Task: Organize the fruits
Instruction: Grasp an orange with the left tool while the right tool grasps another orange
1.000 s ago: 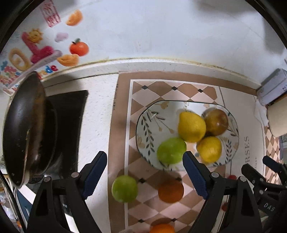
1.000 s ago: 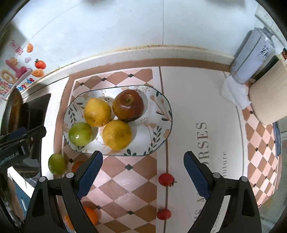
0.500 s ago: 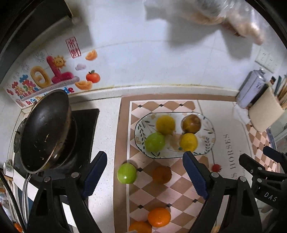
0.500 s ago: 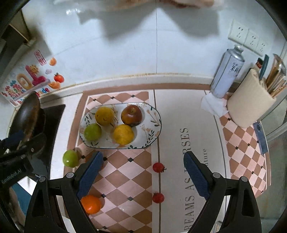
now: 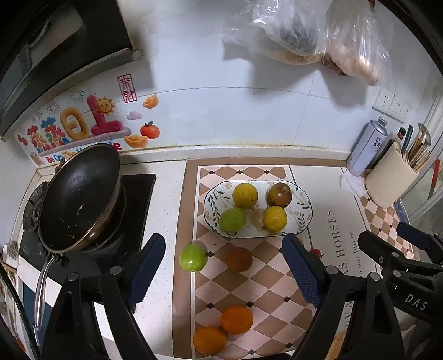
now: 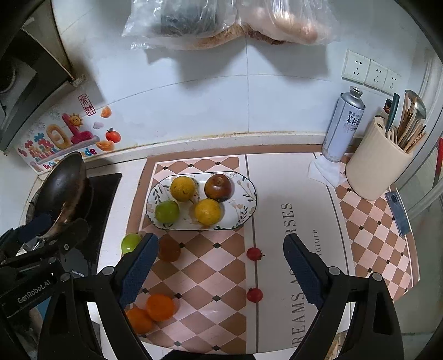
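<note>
An oval patterned plate [image 5: 304,213] [image 6: 246,213] on the checkered mat holds two yellow fruits, a green one [image 5: 232,219] and a dark red-brown one [image 5: 278,194]. In front of it lie a green fruit [image 5: 193,257] [image 6: 130,243], a brownish orange [image 5: 239,259] [image 6: 169,248], two bright oranges [image 5: 236,319] [image 6: 160,306] and two small red tomatoes [image 6: 254,253]. My left gripper [image 5: 224,272] is open and empty, high above the loose fruits. My right gripper [image 6: 218,270] is open and empty, above the mat in front of the plate.
A black pan [image 5: 79,196] sits on the stove at the left. A spray can [image 6: 343,124], a tissue and a beige utensil holder [image 6: 376,166] stand at the back right. Plastic bags [image 6: 221,19] hang on the tiled wall.
Both grippers have risen and pulled back from the plate, so more of the counter and wall shows. The fruits have not moved.
</note>
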`<state>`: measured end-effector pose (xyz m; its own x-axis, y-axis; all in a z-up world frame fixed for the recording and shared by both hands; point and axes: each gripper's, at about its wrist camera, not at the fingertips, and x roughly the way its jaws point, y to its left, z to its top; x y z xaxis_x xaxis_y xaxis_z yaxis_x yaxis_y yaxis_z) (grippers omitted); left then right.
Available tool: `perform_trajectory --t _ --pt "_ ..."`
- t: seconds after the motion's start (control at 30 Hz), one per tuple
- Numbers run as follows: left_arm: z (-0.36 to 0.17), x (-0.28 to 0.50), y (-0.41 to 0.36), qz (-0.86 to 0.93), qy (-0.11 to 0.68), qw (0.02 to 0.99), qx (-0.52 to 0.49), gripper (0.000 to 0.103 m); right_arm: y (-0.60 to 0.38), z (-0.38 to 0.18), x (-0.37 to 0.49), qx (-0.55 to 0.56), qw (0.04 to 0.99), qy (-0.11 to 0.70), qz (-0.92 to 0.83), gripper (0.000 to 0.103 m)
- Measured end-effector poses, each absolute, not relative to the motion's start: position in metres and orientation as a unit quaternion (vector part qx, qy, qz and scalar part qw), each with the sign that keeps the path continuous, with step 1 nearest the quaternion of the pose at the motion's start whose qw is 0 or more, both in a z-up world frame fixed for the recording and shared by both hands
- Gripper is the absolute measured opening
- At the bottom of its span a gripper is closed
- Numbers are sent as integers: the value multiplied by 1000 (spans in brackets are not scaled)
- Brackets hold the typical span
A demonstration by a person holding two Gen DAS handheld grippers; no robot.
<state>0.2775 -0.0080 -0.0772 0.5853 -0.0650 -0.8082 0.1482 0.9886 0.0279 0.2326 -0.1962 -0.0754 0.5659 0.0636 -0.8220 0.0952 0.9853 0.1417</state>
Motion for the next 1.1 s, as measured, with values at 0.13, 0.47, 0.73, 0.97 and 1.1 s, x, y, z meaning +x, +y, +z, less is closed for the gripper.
perform_trajectory --t 0.13,0.47,0.73,0.97,1.1 --pt "-80 273 2 -47 454 889 39 86 -193 -84 232 92 875 475 -2 94" --pt "-145 264 51 23 516 856 26 102 -150 -207 246 181 755 619 120 94" --pt "-231 242 88 72 614 786 14 102 -104 -322 252 253 627 719 162 92" --pt "-261 225 95 75 655 752 -12 102 -73 -352 258 202 623 738 164 69" --pt "-265 221 81 53 661 748 -4 102 -84 -349 257 183 634 735 158 65"
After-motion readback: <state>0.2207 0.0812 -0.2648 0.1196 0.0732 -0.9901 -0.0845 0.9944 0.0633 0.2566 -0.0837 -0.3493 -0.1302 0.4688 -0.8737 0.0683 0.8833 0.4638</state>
